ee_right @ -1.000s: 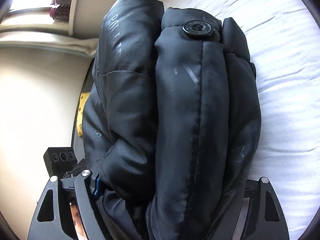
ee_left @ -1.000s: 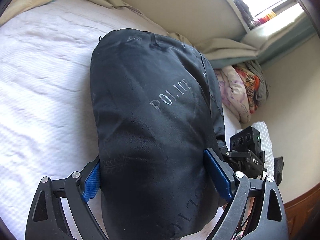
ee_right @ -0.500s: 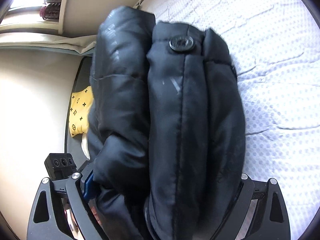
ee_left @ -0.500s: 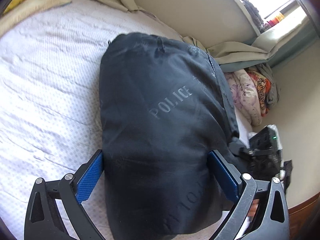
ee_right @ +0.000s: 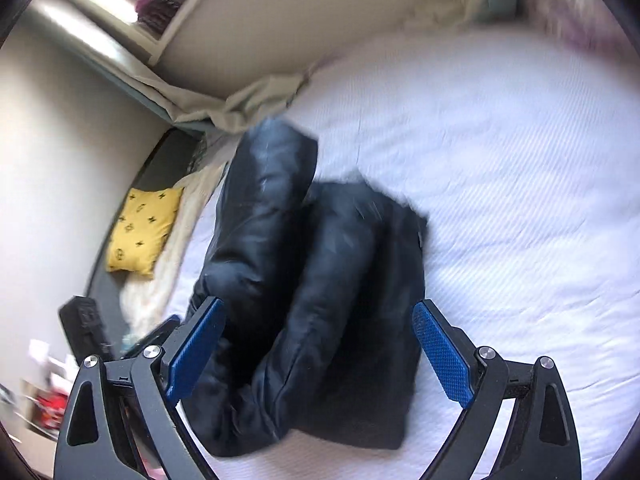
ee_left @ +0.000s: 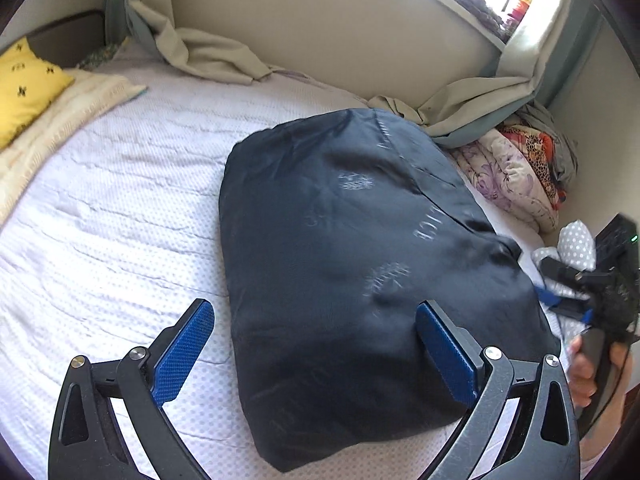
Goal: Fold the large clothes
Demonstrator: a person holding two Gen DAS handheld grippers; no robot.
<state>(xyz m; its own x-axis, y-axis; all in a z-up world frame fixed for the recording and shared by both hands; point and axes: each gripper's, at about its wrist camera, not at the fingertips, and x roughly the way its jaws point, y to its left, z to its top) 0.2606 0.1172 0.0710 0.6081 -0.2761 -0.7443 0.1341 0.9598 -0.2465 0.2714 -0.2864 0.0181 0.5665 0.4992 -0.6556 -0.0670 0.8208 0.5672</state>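
The dark padded jacket (ee_left: pixel 360 272) lies folded into a thick bundle on the white bedspread (ee_left: pixel 112 208), near the bed's centre, its far end toward the beige curtain (ee_left: pixel 208 52) at twelve o'clock in the left wrist view. Pale lettering shows on the top panel. In the right wrist view the jacket (ee_right: pixel 320 280) presents its stacked edge: three rounded layers side by side, the picture blurred.

Left gripper (ee_left: pixel 316 354): jaws spread wide, blue pads clear of the fabric, nothing held. Right gripper (ee_right: pixel 320 354): jaws likewise wide, the bundle framed between the pads but not pinched; empty. It appears at three o'clock in the left view, held in a hand (ee_left: pixel 584 372).

Assessment: the fold appears complete and the step in hand looks like release and withdrawal. To do it well, draw both tools straight back and up with jaws kept wide, so no pad snags the slippery shell and drags a layer open. The layer at ten o'clock in the right view bulges higher than the others; padding may spring back. A light press on top would settle it.

A yellow cushion (ee_left: pixel 28 88) sits at ten o'clock, a heap of patterned bedding (ee_left: pixel 516 176) at two o'clock, both well apart from the jacket.
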